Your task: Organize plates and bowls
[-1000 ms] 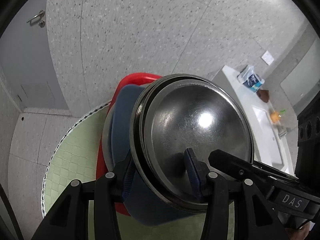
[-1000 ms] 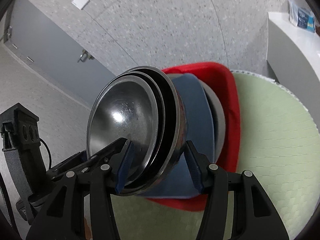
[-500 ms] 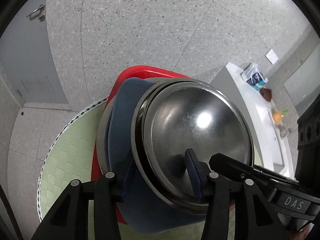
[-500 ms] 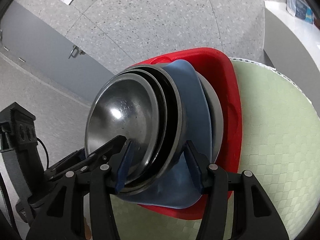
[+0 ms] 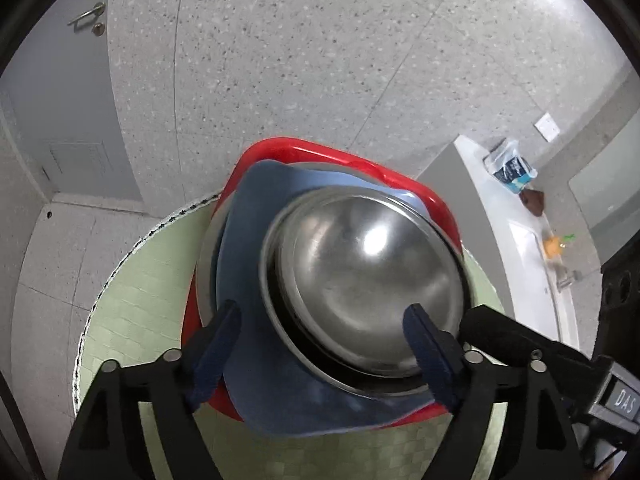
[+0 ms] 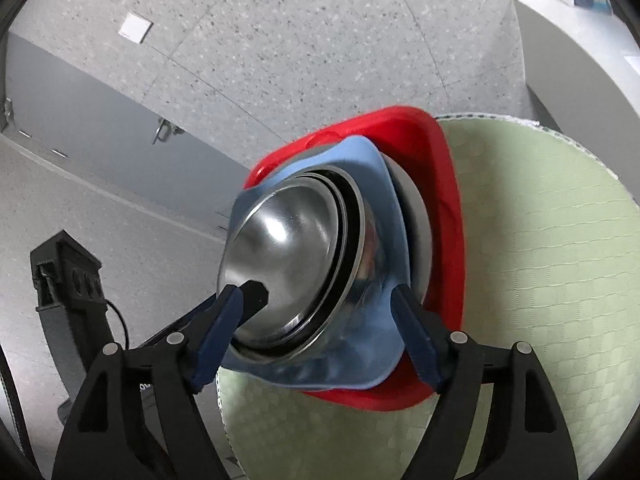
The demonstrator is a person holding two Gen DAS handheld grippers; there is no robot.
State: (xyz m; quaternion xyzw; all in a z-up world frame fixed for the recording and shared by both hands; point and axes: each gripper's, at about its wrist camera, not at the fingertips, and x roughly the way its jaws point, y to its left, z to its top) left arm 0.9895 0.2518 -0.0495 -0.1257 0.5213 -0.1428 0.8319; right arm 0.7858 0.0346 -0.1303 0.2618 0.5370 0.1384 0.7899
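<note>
A stack of nested steel bowls (image 5: 368,276) sits on a blue plate (image 5: 280,392), which lies over a steel dish and a red square plate (image 5: 400,176) on the round green table (image 5: 136,304). My left gripper (image 5: 324,340) is open, its fingers spread either side of the stack's near rim. The right wrist view shows the same steel bowls (image 6: 288,264), blue plate (image 6: 352,368) and red plate (image 6: 444,216). My right gripper (image 6: 316,328) is open too, its fingers straddling the bowls and blue plate. The other gripper's black finger (image 6: 252,296) touches the top bowl.
The green table's beaded edge (image 5: 120,264) curves at the left. A white counter (image 5: 520,248) with a blue packet (image 5: 512,168) and small items stands at the right. A grey door (image 5: 52,80) is at the back left. Speckled floor lies beyond.
Both grippers have opened wide and let go of the stack. The stack now sits lower and farther from both cameras, resting on the green table.
</note>
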